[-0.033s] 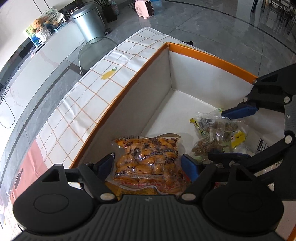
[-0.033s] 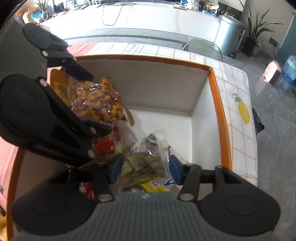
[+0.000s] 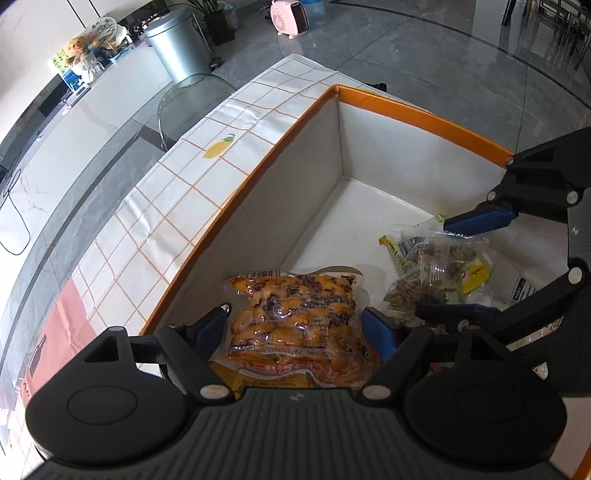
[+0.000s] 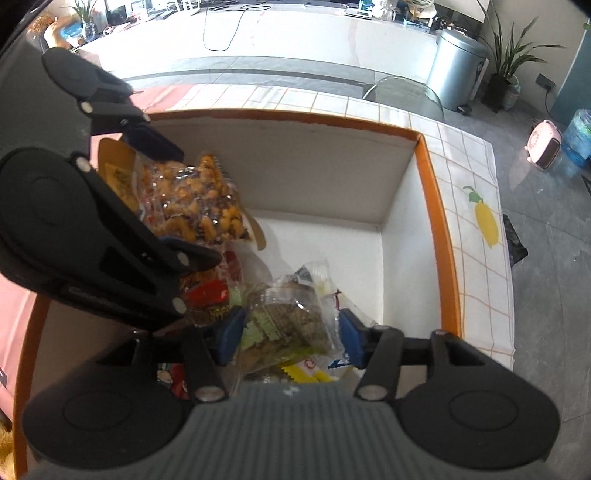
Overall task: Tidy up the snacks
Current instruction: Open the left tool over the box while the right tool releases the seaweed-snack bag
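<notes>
Spreading wide, left gripper (image 3: 295, 326): jaws were opening, the orange snack bag (image 3: 295, 317) lay between the 2 blue pads, which stood clear of its sides.
Right gripper (image 4: 288, 334): jaws were opening from a narrow gap, the clear packet of brown snacks (image 4: 291, 317) sat between the pads; whether they still pressed it I could not tell.
Orange snack bag: lay inside the box near its left wall.
Brown snack packet: rested on the box floor on other wrappers, beside the orange bag.
Box (image 3: 413, 105): white inside, orange rim, on a checked tablecloth (image 3: 184, 184).
Beyond: metal bin (image 3: 177, 44), pink heater (image 3: 290, 16).
</notes>
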### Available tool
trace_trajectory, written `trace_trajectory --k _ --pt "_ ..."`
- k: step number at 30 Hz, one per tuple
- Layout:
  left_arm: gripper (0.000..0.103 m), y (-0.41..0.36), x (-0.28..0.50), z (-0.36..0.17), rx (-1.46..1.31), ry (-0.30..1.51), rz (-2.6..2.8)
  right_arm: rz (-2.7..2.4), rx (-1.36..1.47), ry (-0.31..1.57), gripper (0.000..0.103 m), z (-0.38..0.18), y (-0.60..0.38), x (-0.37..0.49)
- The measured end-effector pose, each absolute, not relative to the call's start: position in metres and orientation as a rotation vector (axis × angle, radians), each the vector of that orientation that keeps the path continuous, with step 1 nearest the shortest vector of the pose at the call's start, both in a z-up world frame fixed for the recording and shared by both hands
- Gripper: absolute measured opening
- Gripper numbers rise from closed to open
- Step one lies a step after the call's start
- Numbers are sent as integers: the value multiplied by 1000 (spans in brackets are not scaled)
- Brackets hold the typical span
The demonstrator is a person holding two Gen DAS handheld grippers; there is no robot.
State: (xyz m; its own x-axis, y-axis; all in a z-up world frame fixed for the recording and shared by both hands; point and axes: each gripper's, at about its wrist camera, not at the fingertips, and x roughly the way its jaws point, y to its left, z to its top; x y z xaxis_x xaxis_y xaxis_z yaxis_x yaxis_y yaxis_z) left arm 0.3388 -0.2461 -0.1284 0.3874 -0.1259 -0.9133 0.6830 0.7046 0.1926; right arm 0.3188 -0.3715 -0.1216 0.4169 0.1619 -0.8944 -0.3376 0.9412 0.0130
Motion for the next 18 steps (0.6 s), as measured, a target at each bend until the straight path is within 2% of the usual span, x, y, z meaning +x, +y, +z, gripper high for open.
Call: trace_trajectory --k 18 --pt "103 -234 317 -92 499 954 -598 293 -152 1083 66 -105 -372 310"
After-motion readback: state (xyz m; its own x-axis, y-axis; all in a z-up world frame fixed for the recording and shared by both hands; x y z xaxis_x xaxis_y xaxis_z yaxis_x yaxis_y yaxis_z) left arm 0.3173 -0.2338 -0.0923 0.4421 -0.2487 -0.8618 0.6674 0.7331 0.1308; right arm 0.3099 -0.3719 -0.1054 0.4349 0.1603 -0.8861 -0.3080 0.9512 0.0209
